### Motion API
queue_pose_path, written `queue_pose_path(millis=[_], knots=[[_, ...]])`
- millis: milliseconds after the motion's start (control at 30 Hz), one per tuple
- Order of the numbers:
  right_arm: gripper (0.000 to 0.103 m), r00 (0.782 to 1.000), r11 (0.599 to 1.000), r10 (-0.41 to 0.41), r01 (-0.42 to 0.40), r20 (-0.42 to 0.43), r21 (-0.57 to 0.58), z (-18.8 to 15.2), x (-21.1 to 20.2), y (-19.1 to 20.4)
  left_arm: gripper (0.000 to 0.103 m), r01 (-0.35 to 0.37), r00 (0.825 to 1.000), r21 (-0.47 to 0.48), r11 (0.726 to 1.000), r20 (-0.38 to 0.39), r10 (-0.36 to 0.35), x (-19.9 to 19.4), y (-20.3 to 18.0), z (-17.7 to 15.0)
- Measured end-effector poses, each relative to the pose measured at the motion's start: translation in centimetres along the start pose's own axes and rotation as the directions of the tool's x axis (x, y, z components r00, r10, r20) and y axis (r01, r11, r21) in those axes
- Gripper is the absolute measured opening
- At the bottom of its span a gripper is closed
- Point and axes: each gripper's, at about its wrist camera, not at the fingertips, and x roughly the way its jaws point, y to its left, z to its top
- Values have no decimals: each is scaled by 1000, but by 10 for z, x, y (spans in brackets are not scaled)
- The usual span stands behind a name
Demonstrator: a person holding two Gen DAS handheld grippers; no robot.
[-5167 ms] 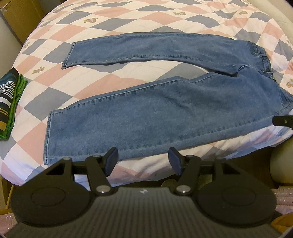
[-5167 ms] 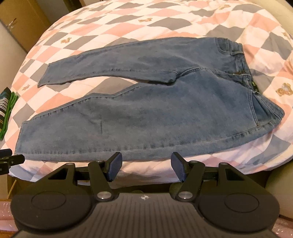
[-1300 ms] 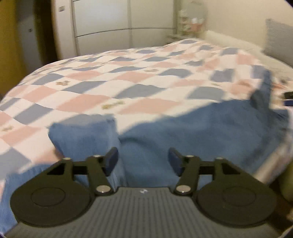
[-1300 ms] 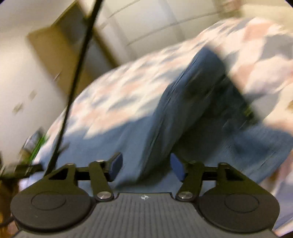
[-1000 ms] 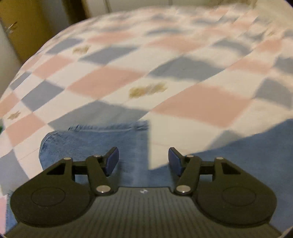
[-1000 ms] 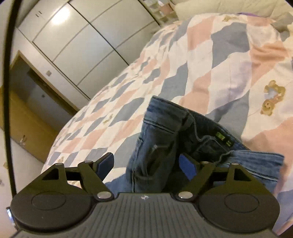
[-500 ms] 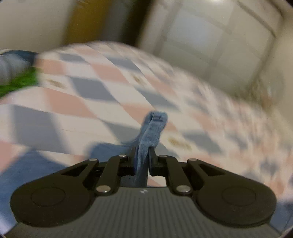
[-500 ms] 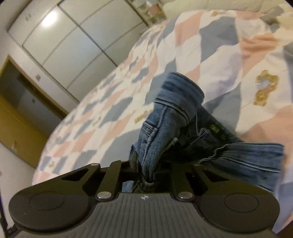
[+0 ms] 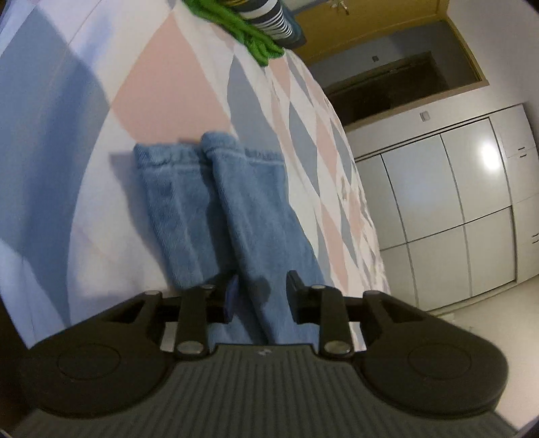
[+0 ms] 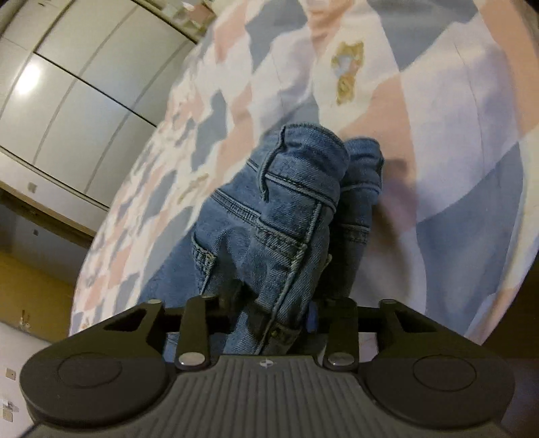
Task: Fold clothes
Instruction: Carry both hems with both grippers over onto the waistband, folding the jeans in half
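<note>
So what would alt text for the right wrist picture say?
Bunched waistband end of blue denim jeans sits between the fingers of the right hand-held gripper, whose jaws have just been opening, above a pink, grey and white checked bedspread; white wardrobe doors stand behind.

No text, label, brand or number can be read in either view; a small mark on each gripper body is too tiny to make out.

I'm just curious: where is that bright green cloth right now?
The green cloth shows only in the left wrist view, at the top, lying on the checked bedspread under a striped folded item, beyond the jeans' leg ends.
</note>
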Motion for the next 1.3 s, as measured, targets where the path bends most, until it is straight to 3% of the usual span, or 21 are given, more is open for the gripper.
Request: queue_pose_path(millis=[67,133,167,200,367,433,467,533,633,800,900,933,1000,1167,1233,1300], knots=[[51,1000,1000,15,-15,20,5,3,-2,0,23,-10,1000,16,1000,17,10,6,-6,5],[51,999,999,24,-25,33,22,7,-3,-4,0,-47,999,103,994,31,44,8,-19,7],[41,999,999,24,-25,36,23,9,-2,-5,0,-60,997,170,984,47,53,6,-30,6],[14,999,999,25,-26,39,25,10,-1,-7,0,-58,997,223,973,58,46,4,-43,3],[9,987,990,139,-136,86,-34,28,-20,5,0,-25,991,428,903,127,-33,-37,-83,-6],[9,982,986,159,-153,100,-63,31,-29,6,0,-101,988,481,871,153,30,-38,-78,-17],[9,980,984,170,-162,106,-78,32,-33,6,0,-126,989,470,873,126,75,-30,-69,-20],[10,995,995,87,-84,49,-46,29,-14,-11,1,-160,987,415,896,62,147,-14,-45,-27],[14,1000,999,23,-23,-15,26,16,12,-42,1,-152,988,397,905,57,141,-13,-30,-35],[43,997,995,73,-75,31,68,18,7,-47,6,-112,993,341,933,17,113,-15,-22,-32],[47,995,994,79,-82,54,73,21,6,-44,5,-108,994,320,941,14,109,-17,-17,-32],[47,995,994,78,-82,55,75,23,7,-43,3,-112,993,327,938,16,113,-16,-18,-31],[16,997,997,51,-54,60,50,27,7,-39,1,-115,993,366,923,33,110,-17,-27,-30],[9,992,995,90,-87,84,-38,43,-6,-23,1,-85,995,500,862,81,51,-43,-52,-37],[9,991,994,97,-93,87,-48,46,-11,-22,1,-128,992,554,823,87,95,-43,-52,-44],[9,994,997,73,-70,83,-46,47,-10,-27,1,-168,985,551,817,64,160,-30,-38,-44]])
